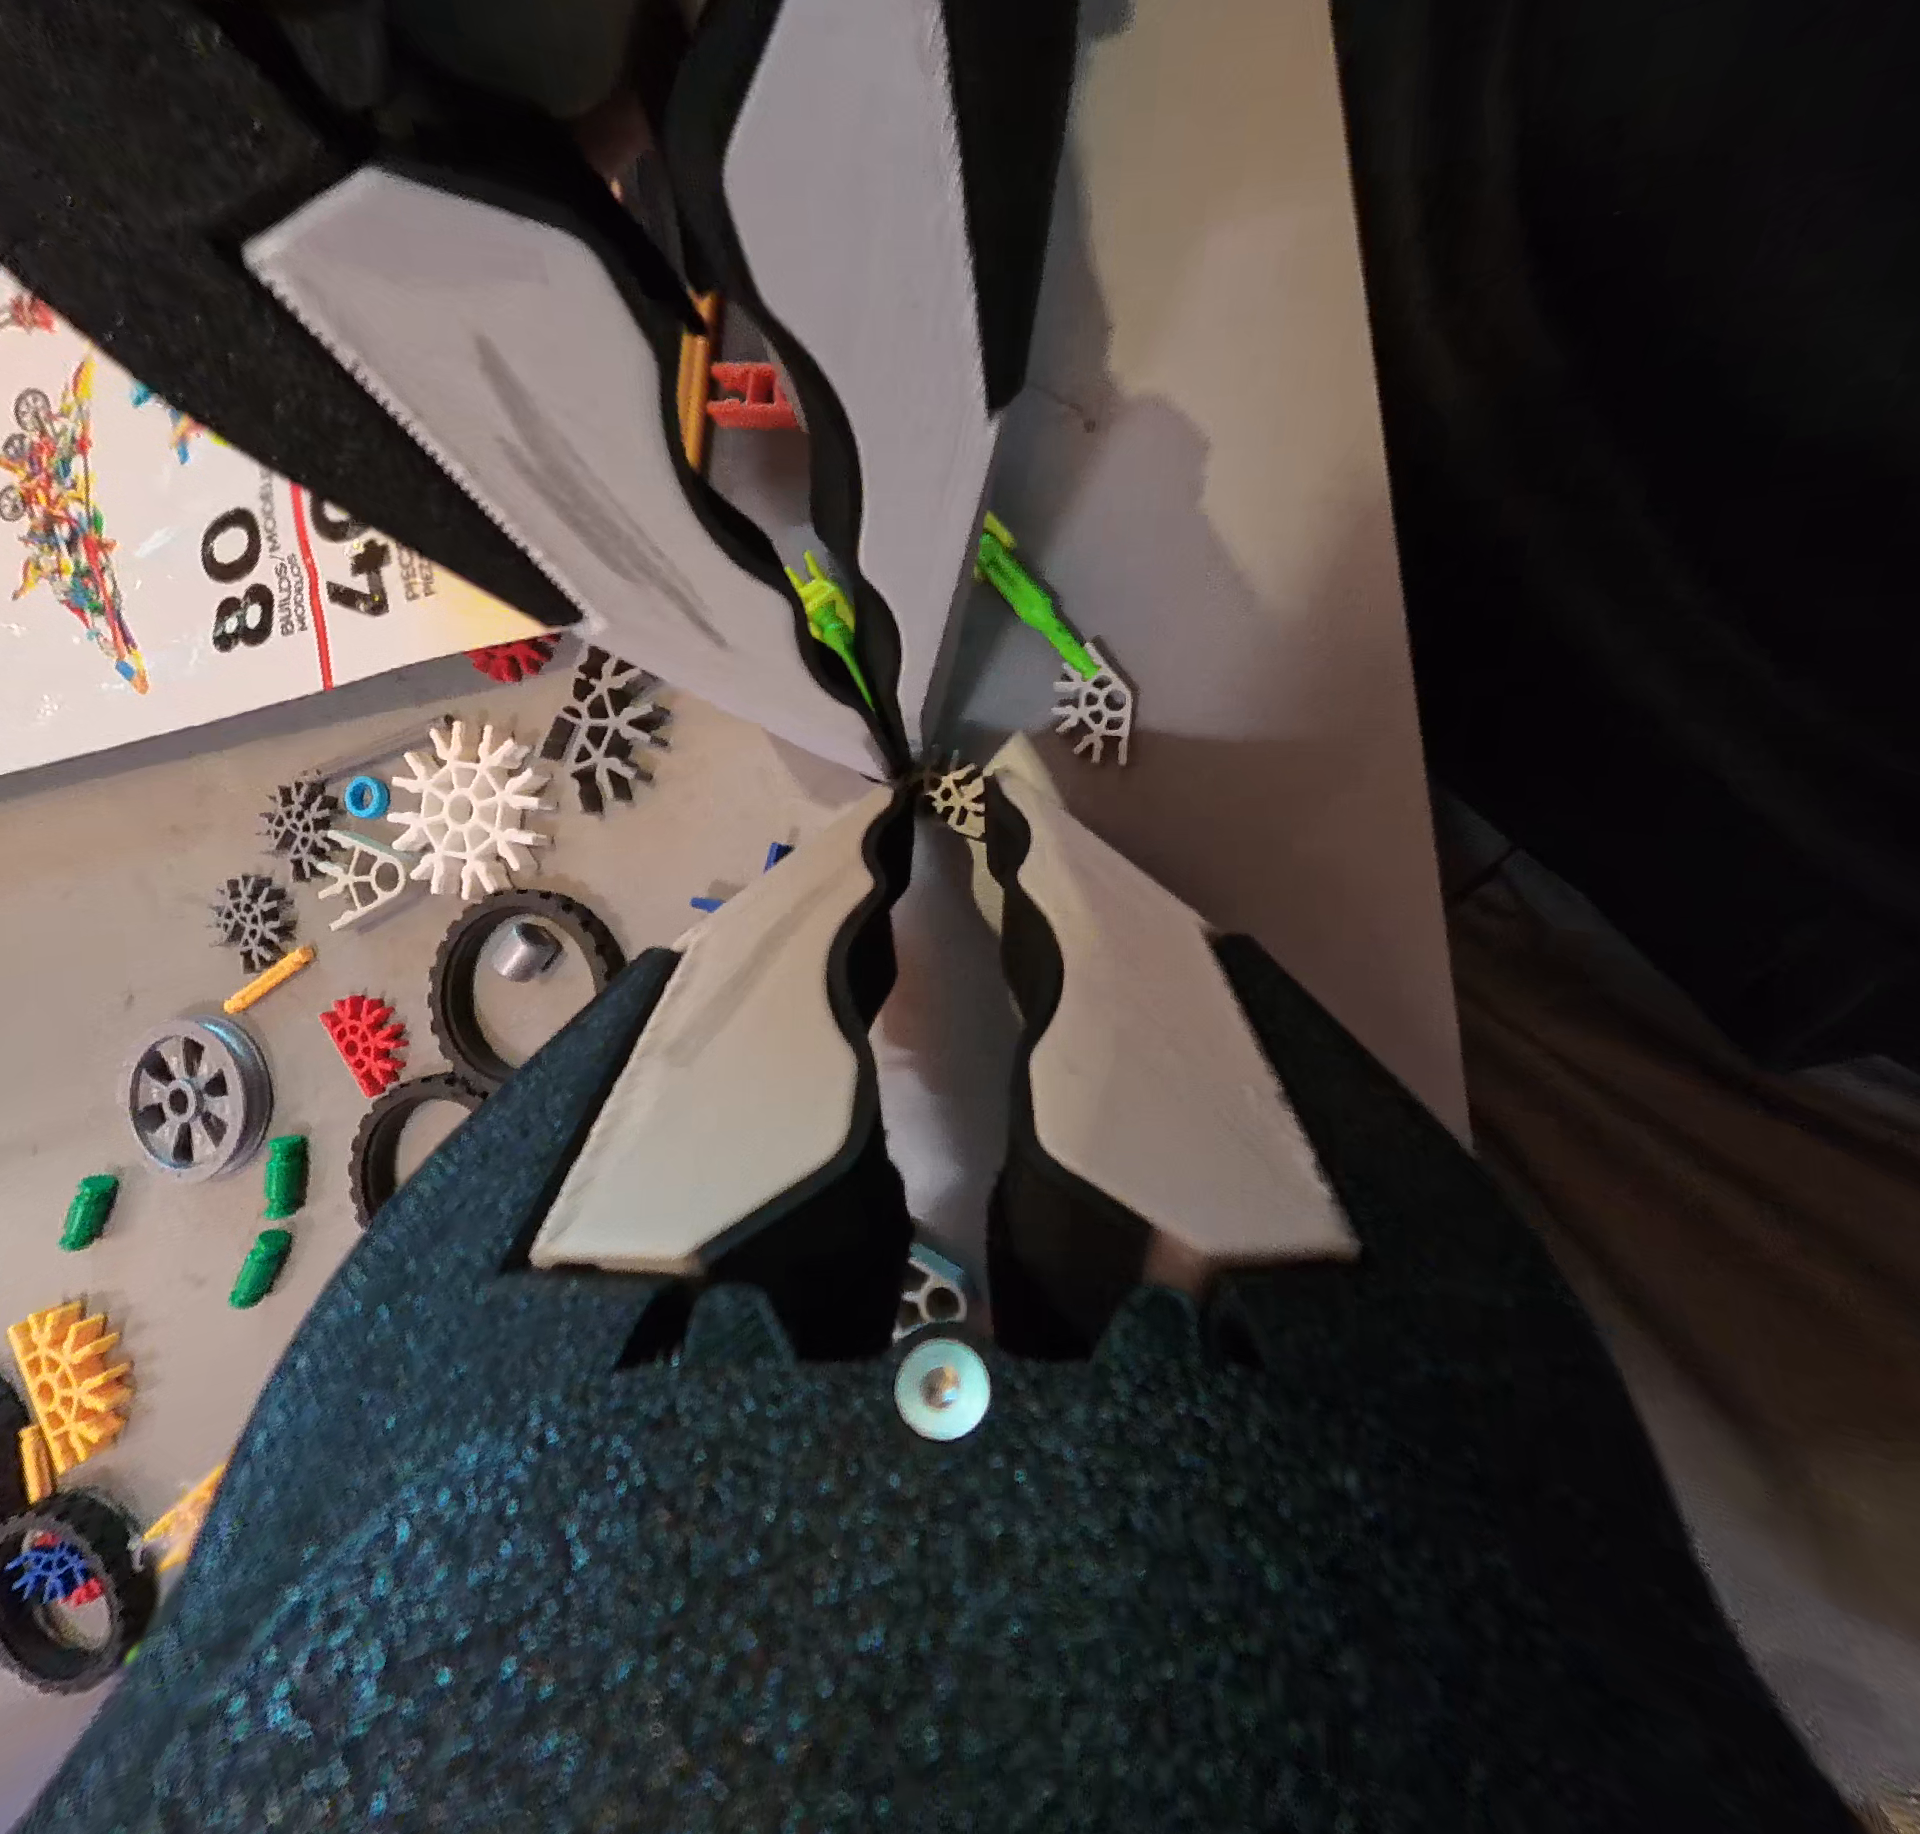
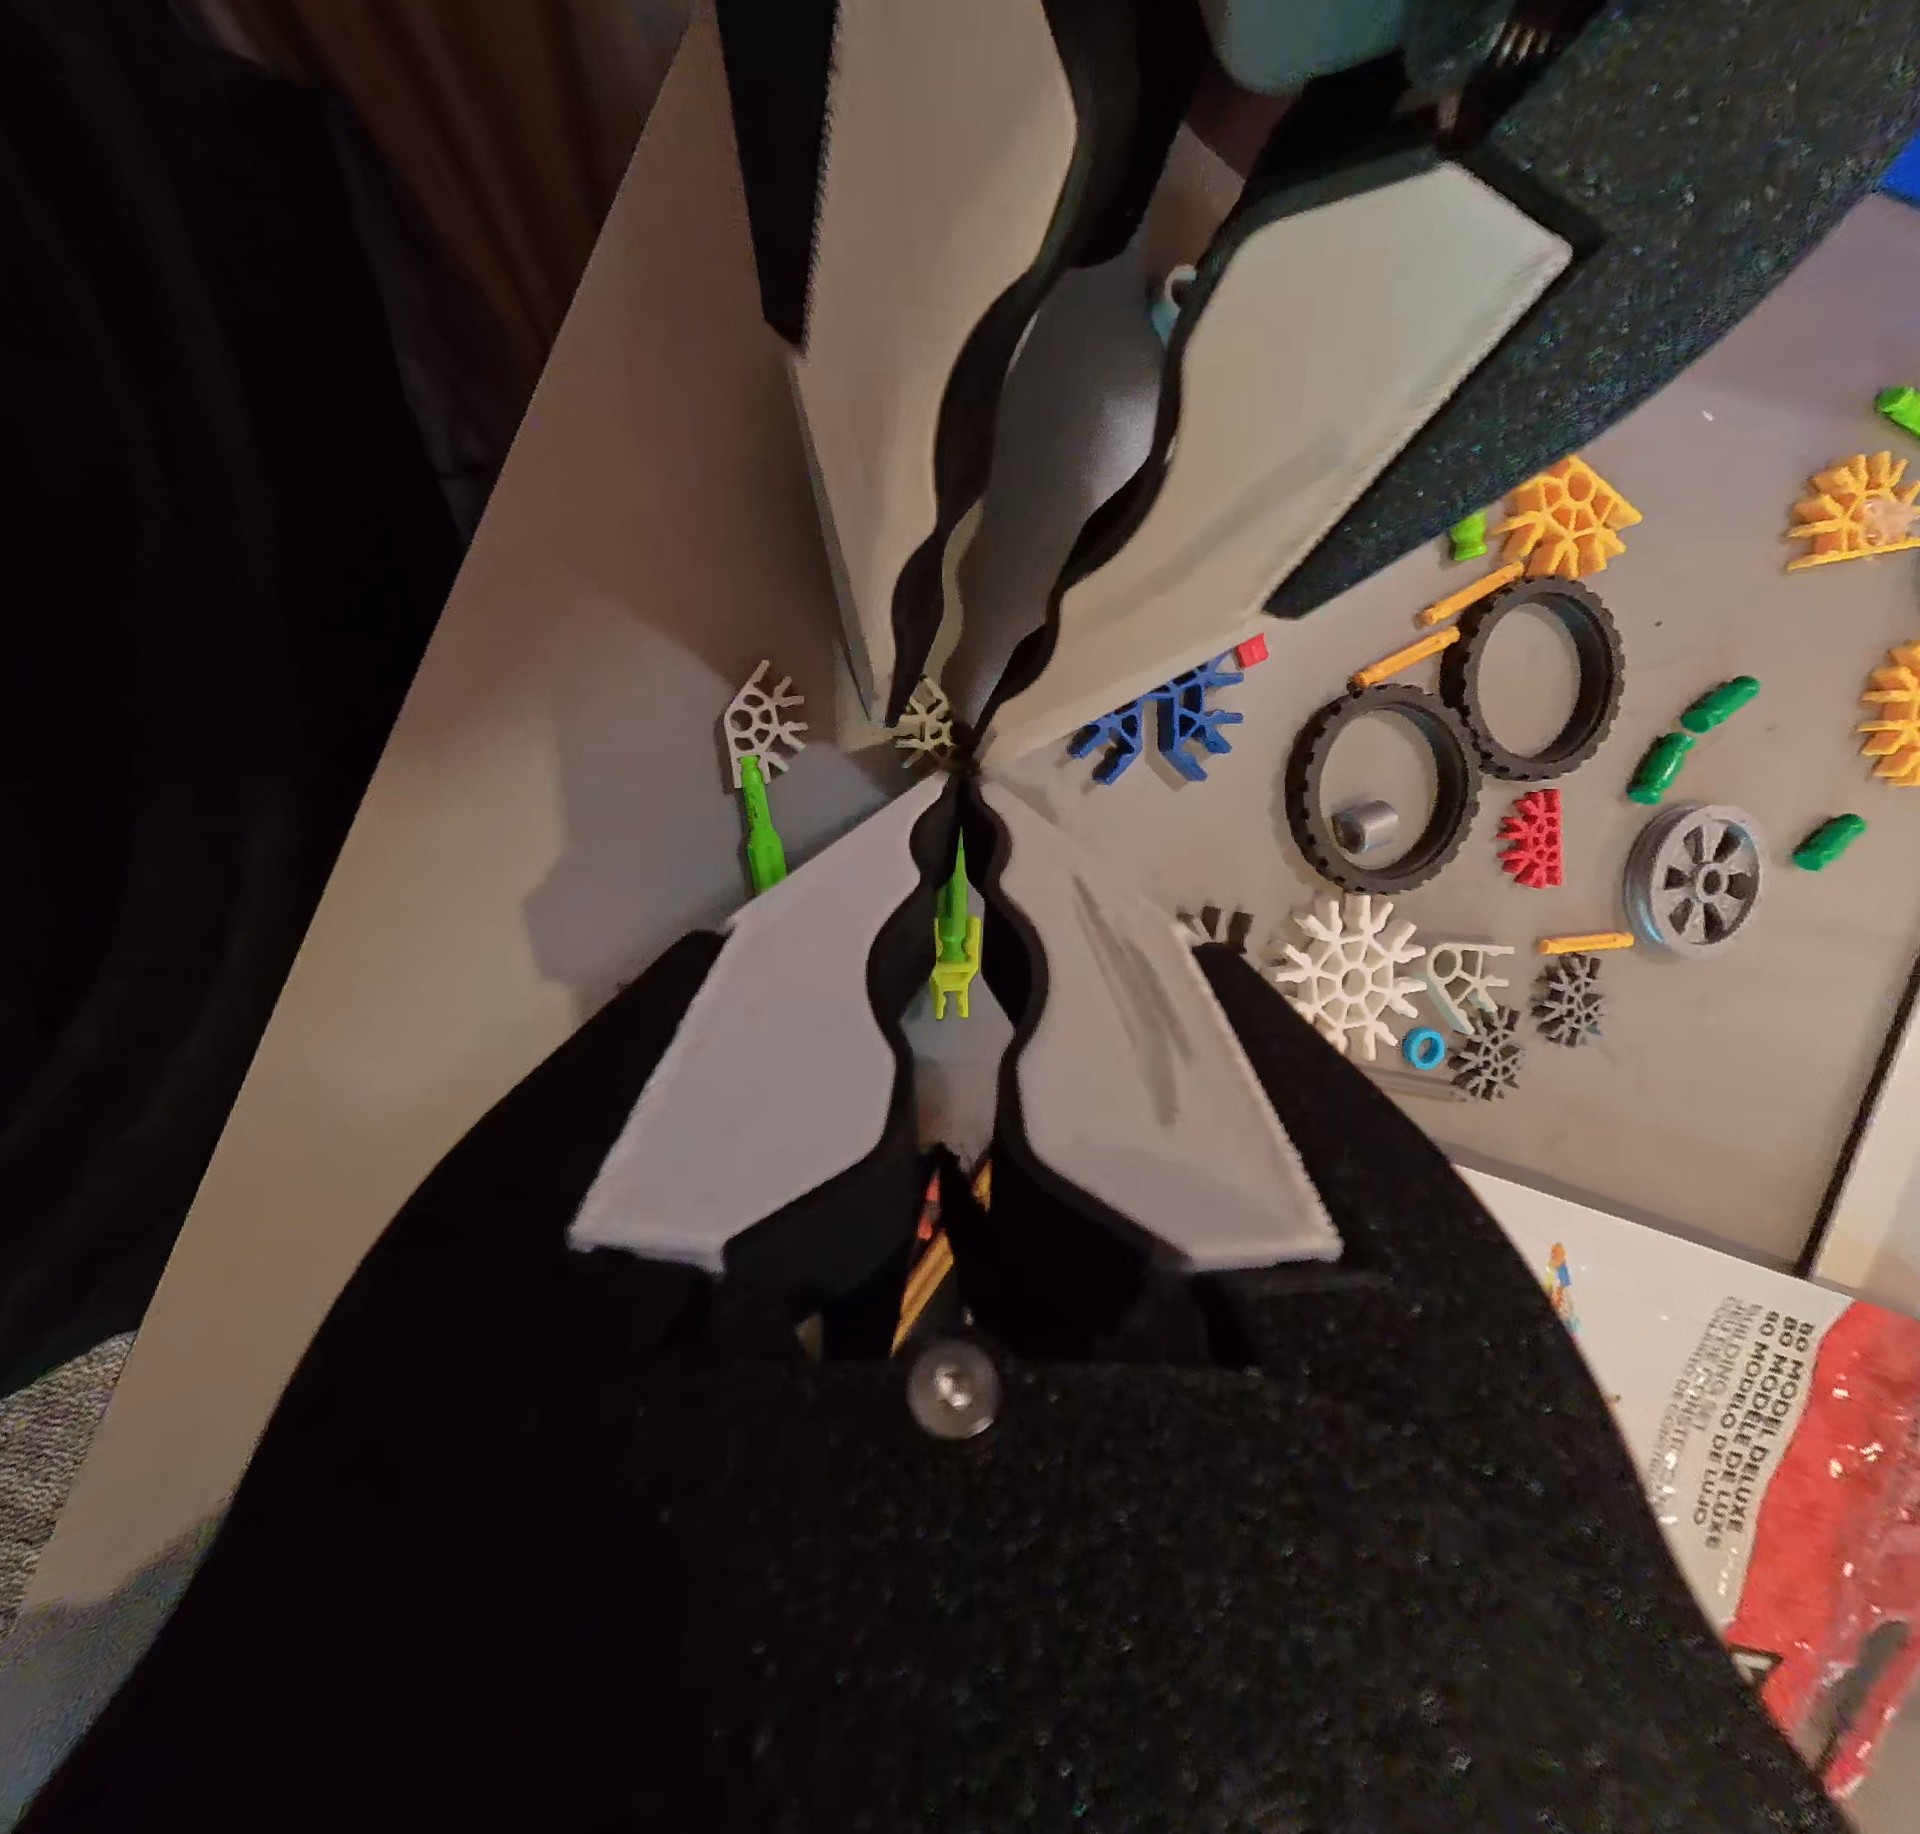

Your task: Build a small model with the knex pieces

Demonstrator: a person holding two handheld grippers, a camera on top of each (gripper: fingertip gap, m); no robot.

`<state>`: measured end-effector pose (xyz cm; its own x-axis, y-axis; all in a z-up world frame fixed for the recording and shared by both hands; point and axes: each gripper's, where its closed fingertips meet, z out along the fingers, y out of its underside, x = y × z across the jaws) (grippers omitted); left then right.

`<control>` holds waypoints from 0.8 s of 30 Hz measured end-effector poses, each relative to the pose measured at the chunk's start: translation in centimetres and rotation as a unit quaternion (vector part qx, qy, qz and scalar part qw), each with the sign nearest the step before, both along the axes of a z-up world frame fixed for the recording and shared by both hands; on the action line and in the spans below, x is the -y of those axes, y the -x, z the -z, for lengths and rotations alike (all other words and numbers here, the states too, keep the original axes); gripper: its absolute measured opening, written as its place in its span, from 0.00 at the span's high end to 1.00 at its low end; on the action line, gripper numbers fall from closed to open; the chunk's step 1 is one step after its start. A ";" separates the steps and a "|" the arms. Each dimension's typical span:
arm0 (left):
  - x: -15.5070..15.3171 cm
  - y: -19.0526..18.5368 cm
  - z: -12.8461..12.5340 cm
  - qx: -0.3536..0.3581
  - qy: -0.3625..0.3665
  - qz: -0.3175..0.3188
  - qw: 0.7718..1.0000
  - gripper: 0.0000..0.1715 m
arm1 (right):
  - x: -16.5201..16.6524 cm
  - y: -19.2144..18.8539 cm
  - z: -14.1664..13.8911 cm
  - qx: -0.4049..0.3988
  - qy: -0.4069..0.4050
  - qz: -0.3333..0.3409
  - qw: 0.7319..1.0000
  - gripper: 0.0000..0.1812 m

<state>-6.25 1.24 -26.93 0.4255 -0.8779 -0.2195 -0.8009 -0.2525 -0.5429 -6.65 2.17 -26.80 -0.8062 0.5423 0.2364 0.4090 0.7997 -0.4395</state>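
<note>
My left gripper [image 1: 948, 795] is shut on a small grey connector [image 1: 954, 797], pinched at its fingertips above the grey table [image 1: 1195, 496]. My right gripper [image 2: 961, 787] is shut on a light green rod [image 2: 954, 911] that lies along the gap between its fingers. The two grippers meet tip to tip, and the rod's tip points at the connector [image 2: 925, 724]. In the left wrist view the right gripper comes in from the upper left with the rod [image 1: 842, 621]. A second grey connector [image 2: 764, 719] with a green rod [image 2: 762, 839] in it lies on the table beside the tips.
Loose parts lie on the table: a white snowflake connector [image 1: 468, 808], black tyres [image 1: 530, 984], a grey wheel [image 1: 197, 1098], red [image 1: 364, 1031], yellow [image 1: 68, 1379] and blue [image 2: 1164, 724] connectors, short green rods [image 2: 1720, 704]. A printed booklet [image 2: 1766, 1472] lies near. The table edge [image 1: 1392, 641] is close by. Less than 4 cm separates the two grippers' tips. The grey wheel [image 1: 197, 1098] is about 20 centimeters from both grippers' fingertips. Seen from the right wrist view [image 2: 1699, 874] as well.
</note>
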 end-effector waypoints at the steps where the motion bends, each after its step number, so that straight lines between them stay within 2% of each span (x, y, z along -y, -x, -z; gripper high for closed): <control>1: 0.0 0.0 0.0 0.002 0.005 -0.003 1.000 0.93 | 0.0 0.0 0.0 0.001 0.006 0.004 1.000 1.00; 4: 0.0 0.0 0.0 -0.001 0.003 -0.007 1.000 0.93 | -0.1 0.1 -0.3 0.003 0.062 0.030 0.998 1.00; 8: -0.1 0.0 0.0 0.007 0.000 -0.021 1.000 0.93 | -0.4 0.1 -2.0 -0.007 0.140 0.064 0.988 1.00; 13: -0.2 0.7 -0.1 0.003 -0.010 -0.040 0.999 0.92 | -1.2 0.0 -1.8 -0.007 0.121 0.070 0.990 0.99; 16: 0.3 1.0 -0.2 0.010 -0.010 -0.052 0.999 0.92 | -1.5 -0.3 -2.2 -0.005 0.136 0.073 0.988 0.99; 21: 1.0 1.0 -0.1 0.020 -0.010 -0.067 0.997 0.93 | -1.4 -0.7 -0.4 0.011 0.109 0.067 0.992 0.97; 24: 1.1 1.0 -0.1 0.020 -0.011 -0.075 0.997 0.93 | -1.1 -0.7 -0.6 0.012 0.121 0.061 0.991 0.97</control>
<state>-7.28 0.17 -26.80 0.5604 -0.7992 -0.2175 -0.7325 -0.3556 -0.5805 -5.93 3.27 -26.19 -0.7351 0.6745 0.0690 0.5094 0.6165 -0.6004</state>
